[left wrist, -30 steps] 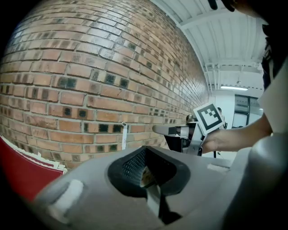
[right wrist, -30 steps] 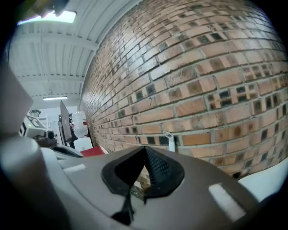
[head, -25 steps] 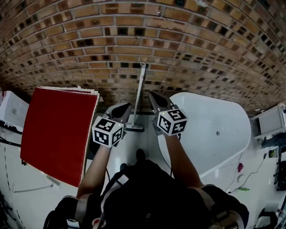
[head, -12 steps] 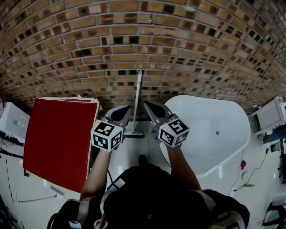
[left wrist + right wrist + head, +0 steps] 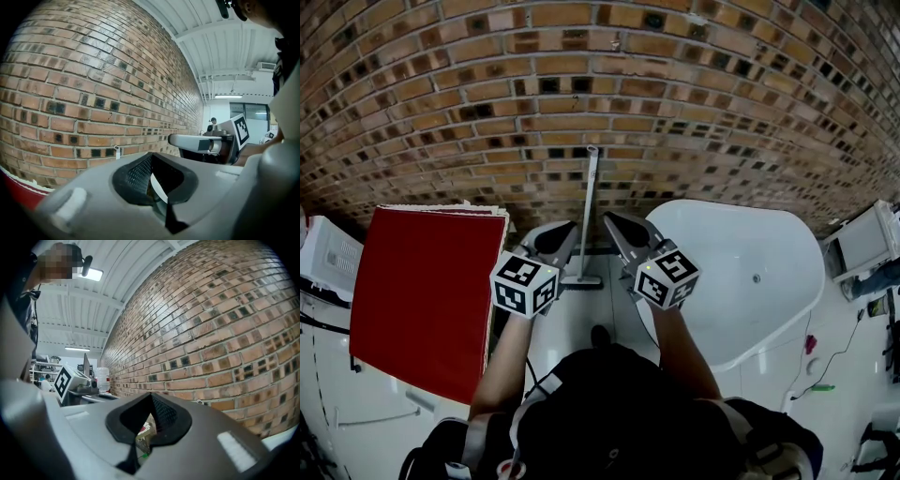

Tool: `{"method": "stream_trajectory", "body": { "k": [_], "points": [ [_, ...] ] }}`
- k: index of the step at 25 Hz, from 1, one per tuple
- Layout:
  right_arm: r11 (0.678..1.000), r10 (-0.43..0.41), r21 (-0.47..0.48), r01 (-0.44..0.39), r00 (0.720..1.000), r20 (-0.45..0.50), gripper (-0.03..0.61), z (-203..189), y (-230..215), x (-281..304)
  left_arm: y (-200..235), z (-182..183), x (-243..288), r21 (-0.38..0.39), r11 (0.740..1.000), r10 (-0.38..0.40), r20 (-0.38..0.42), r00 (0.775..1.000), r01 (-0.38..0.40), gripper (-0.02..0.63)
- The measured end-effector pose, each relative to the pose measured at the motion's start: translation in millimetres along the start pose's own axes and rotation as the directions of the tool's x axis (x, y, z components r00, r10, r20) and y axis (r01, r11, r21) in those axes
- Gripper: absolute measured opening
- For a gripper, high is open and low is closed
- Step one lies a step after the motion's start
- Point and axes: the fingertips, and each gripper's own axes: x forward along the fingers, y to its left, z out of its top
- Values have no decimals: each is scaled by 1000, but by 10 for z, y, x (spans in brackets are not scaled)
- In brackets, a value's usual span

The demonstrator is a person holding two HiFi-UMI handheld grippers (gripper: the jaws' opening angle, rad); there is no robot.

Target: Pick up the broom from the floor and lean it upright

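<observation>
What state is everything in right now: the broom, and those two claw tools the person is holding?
Broom: upright, handle leaning against the brick wall, head down, nothing gripping it.
Left gripper: jaws shut, empty, apart from the broom.
Right gripper: jaws shut, empty, apart from the broom.

- The left gripper (image 5: 553, 240) is held out in front of the person, its jaws closed together with nothing between them.
- The right gripper (image 5: 622, 232) sits just beside it, also closed and empty.
- The left forearm (image 5: 502, 361) and right forearm (image 5: 680, 342) reach forward side by side.
</observation>
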Motion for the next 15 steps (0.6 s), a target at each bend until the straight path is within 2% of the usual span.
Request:
{"method": "stream_trajectory", "body": {
  "k": [15],
  "points": [
    [1000,2,-7,-2,1000,-12,5,-9,32,5,-10,-45,-43,-11,1000,-15,-3,1000,15,2]
  ]
}}
